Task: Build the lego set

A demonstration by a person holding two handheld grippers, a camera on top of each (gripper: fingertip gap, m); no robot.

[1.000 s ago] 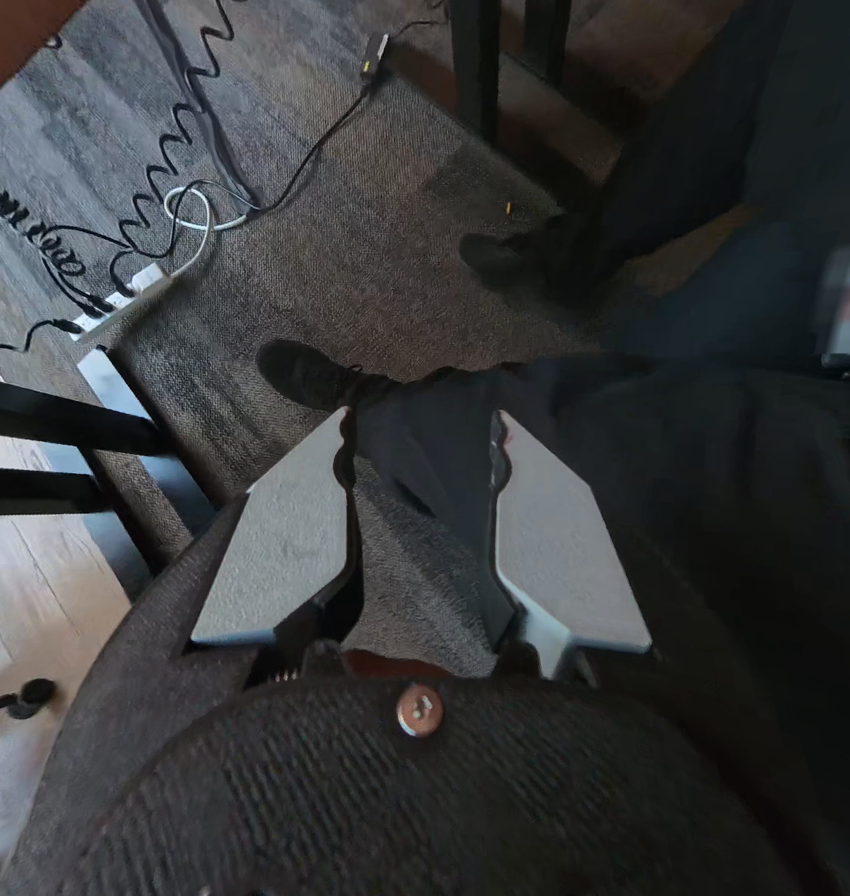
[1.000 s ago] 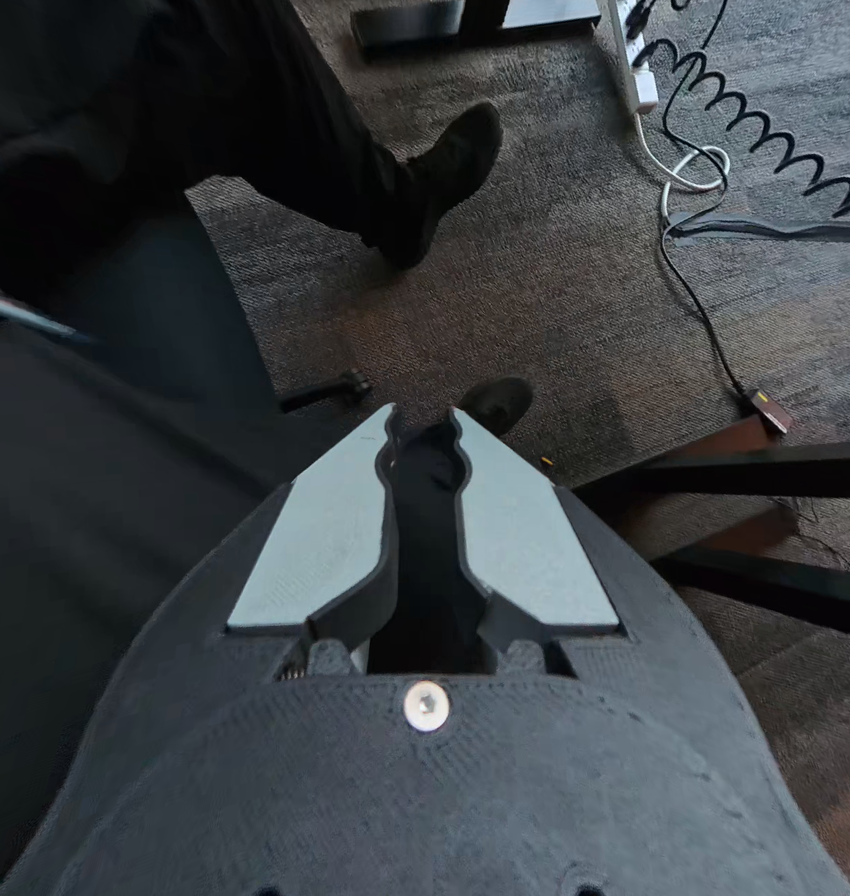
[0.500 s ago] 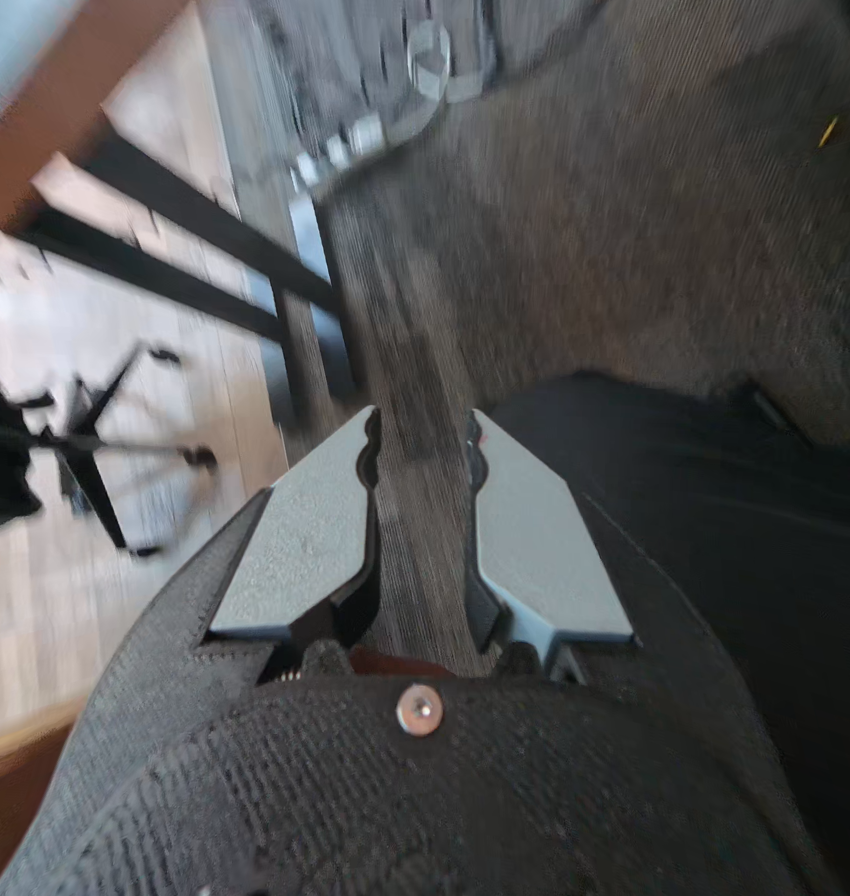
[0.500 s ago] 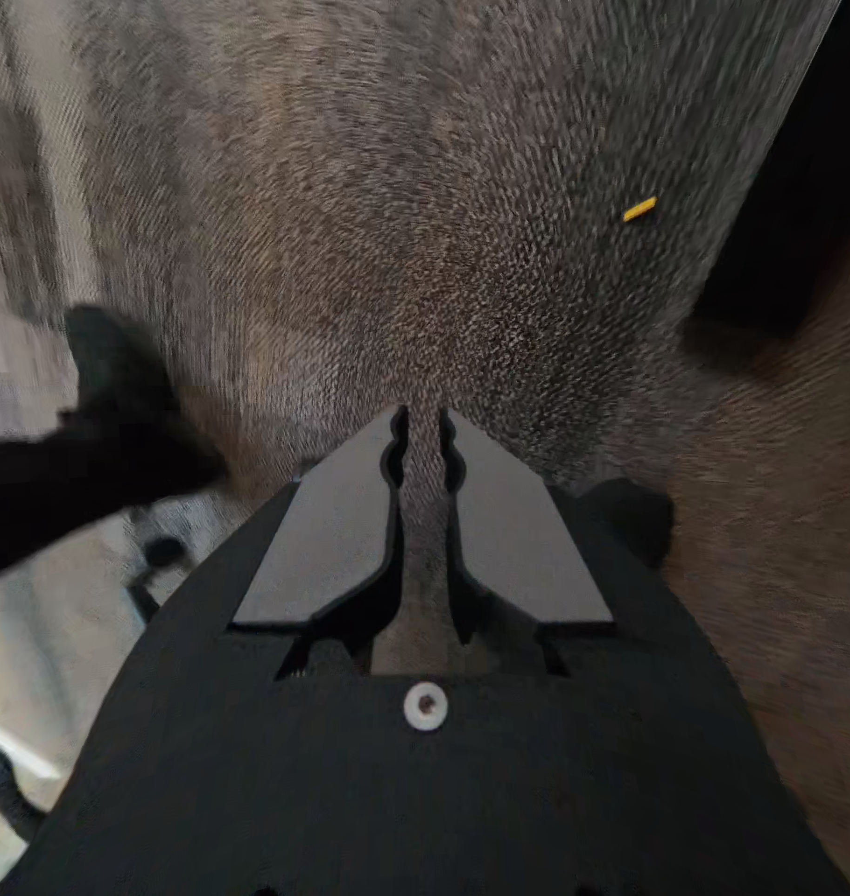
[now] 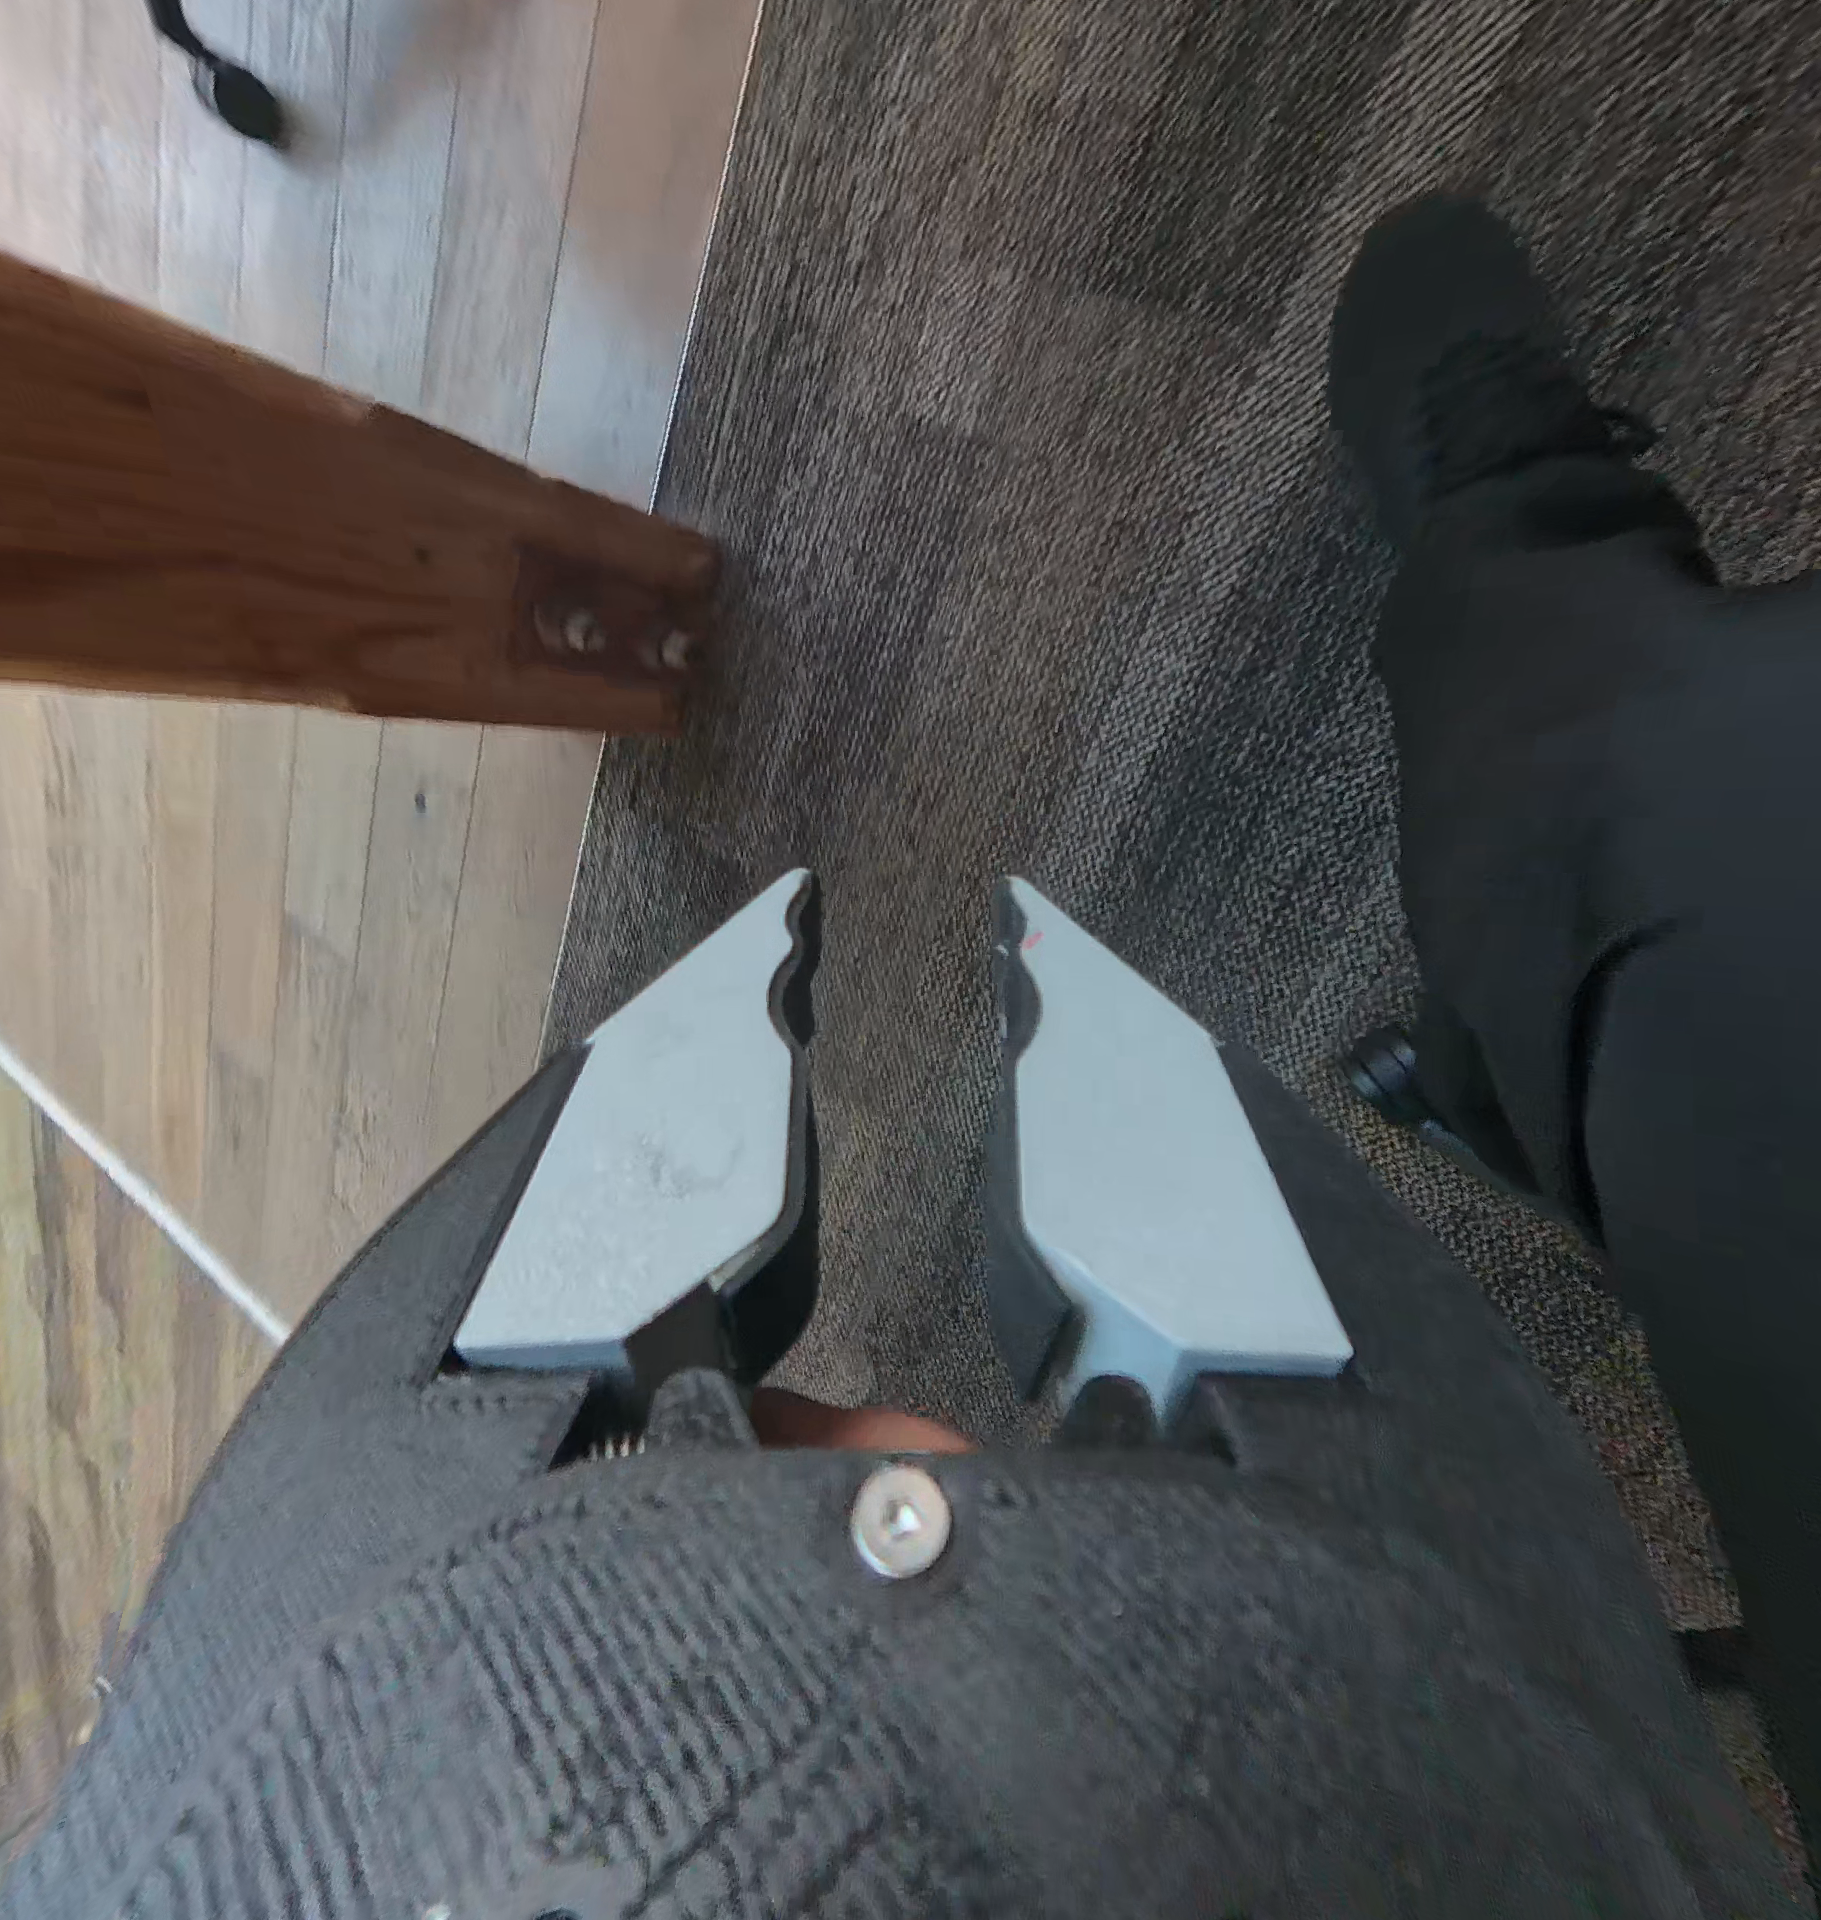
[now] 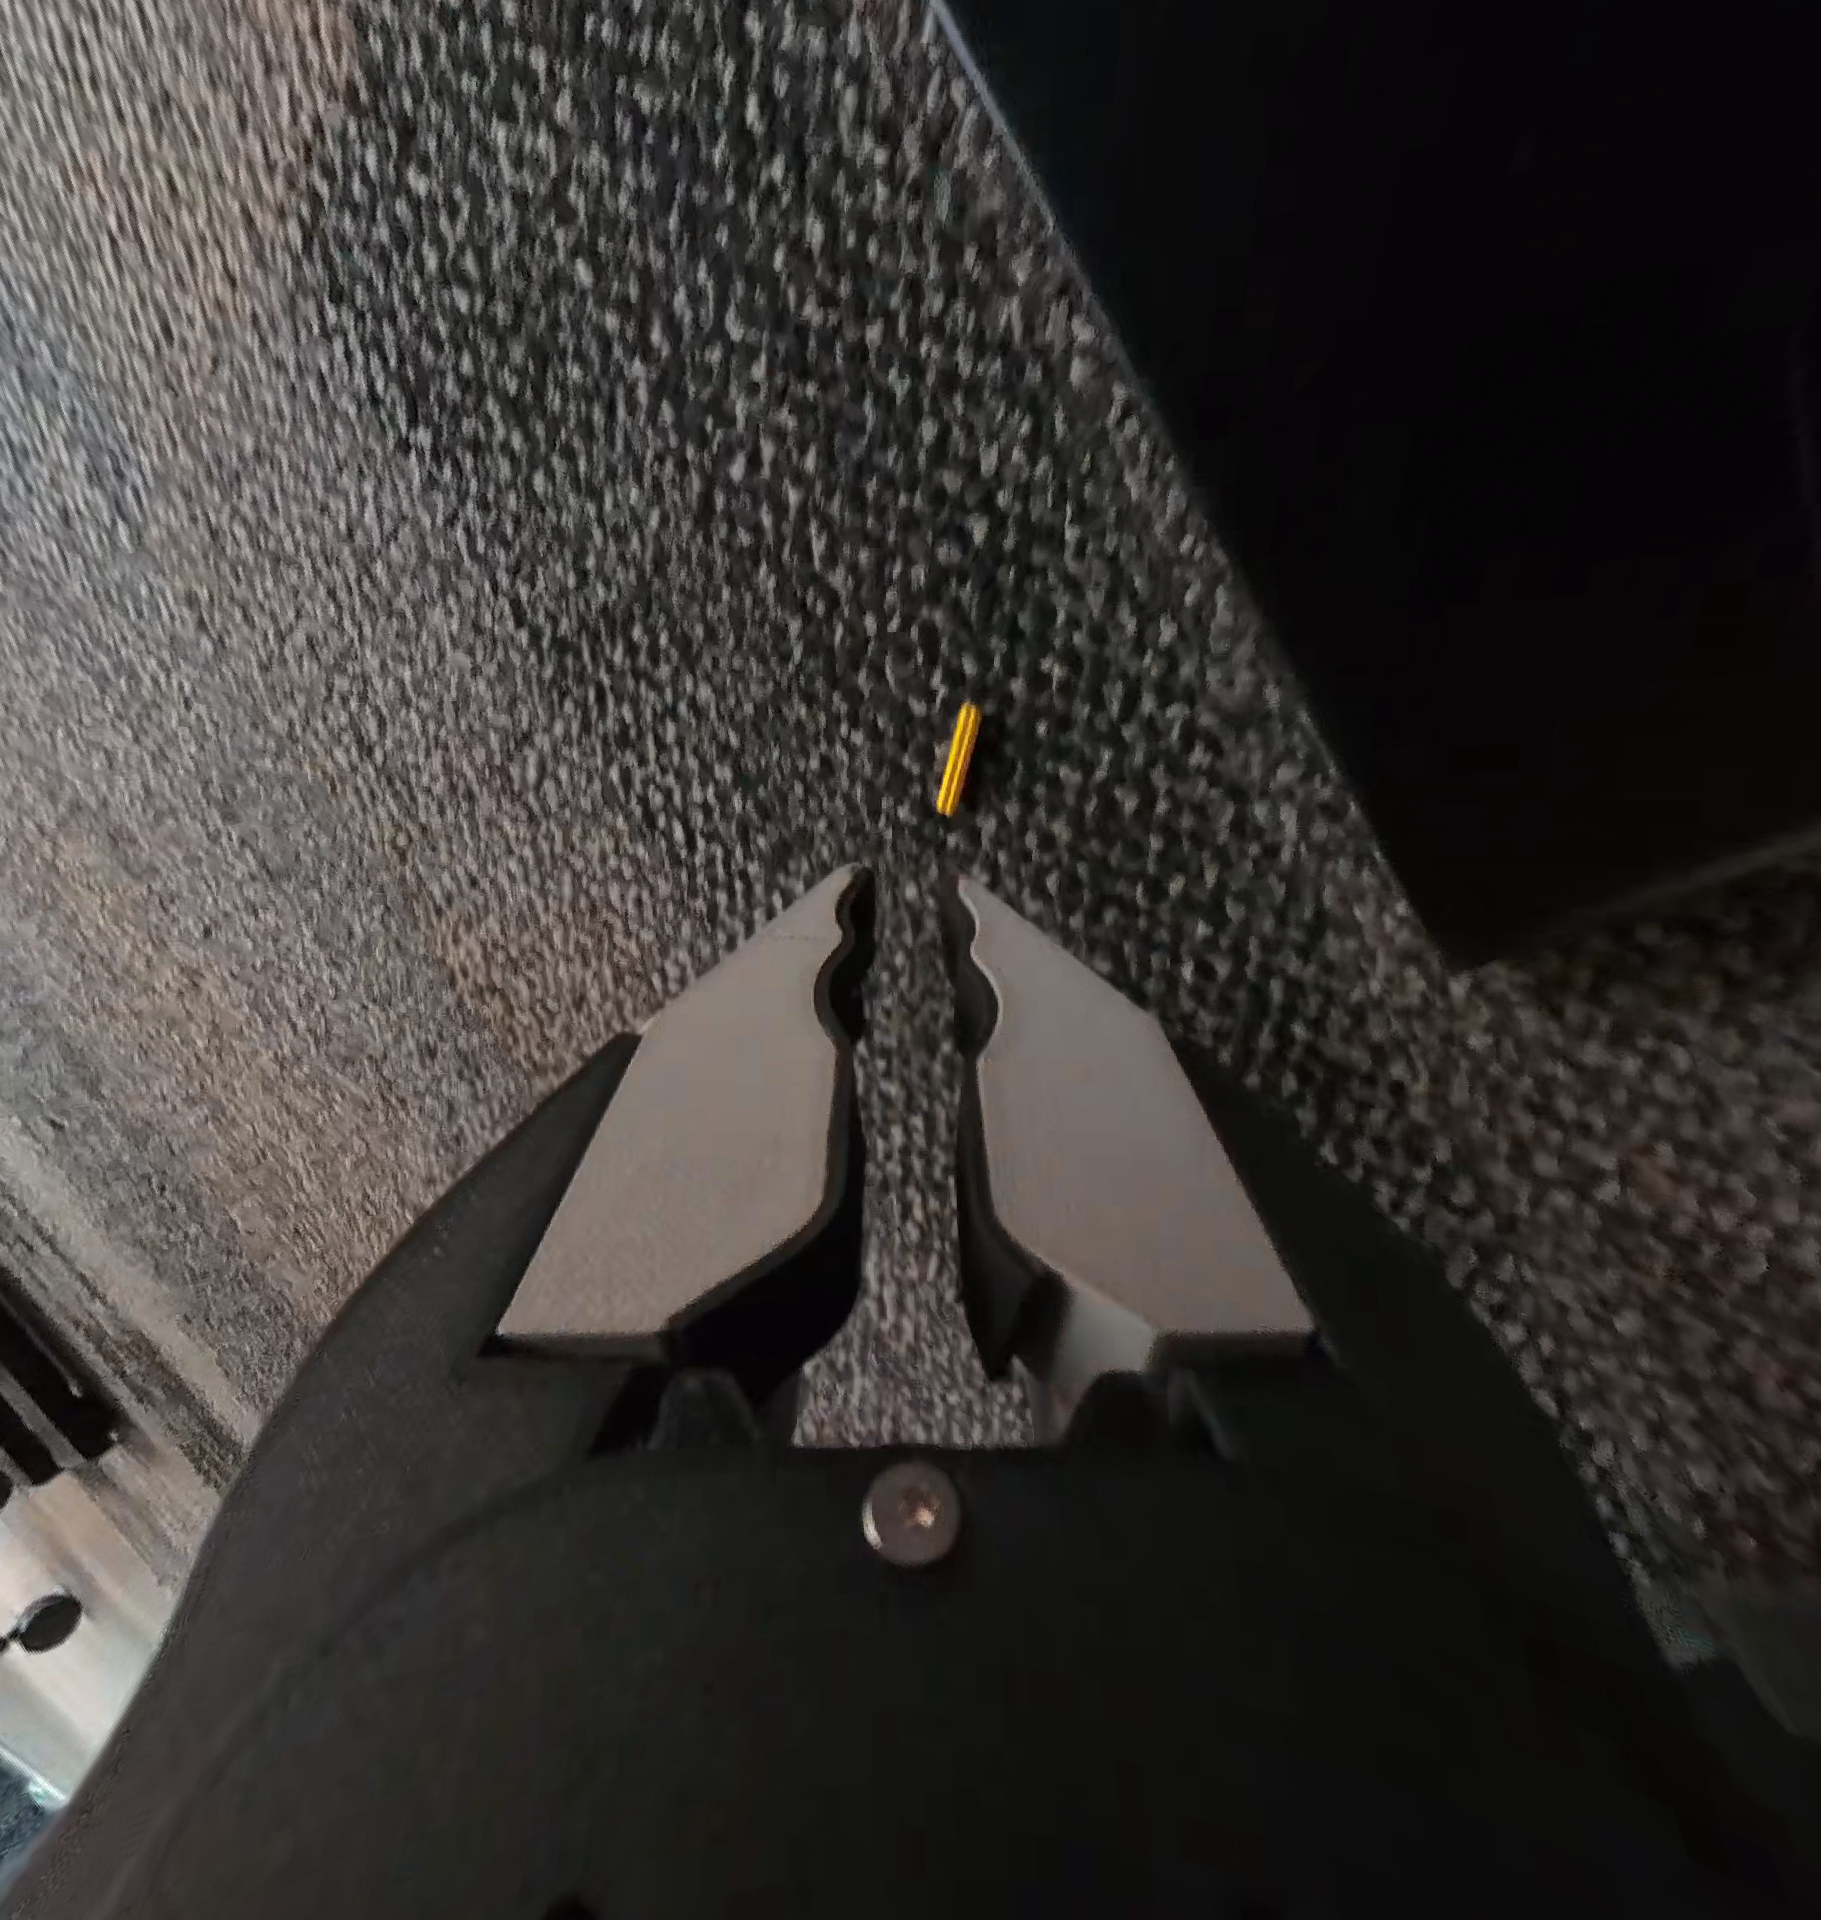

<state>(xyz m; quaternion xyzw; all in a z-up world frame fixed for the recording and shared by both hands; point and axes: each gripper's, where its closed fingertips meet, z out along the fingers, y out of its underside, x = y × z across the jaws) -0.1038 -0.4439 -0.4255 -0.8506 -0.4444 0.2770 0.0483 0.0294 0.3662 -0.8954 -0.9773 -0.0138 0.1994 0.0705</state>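
Left gripper (image 5: 904, 914) spread, bare, over speckled grey-brown carpet (image 5: 1041, 436), brown wooden beam (image 5: 262, 561) to its left above pale plank floor (image 5: 210, 987), black shoe (image 5: 1457, 353) to the right — right gripper (image 6: 908, 883) narrowly parted, nothing between its fingers, small yellow stick (image 6: 957, 758) on the carpet just ahead.
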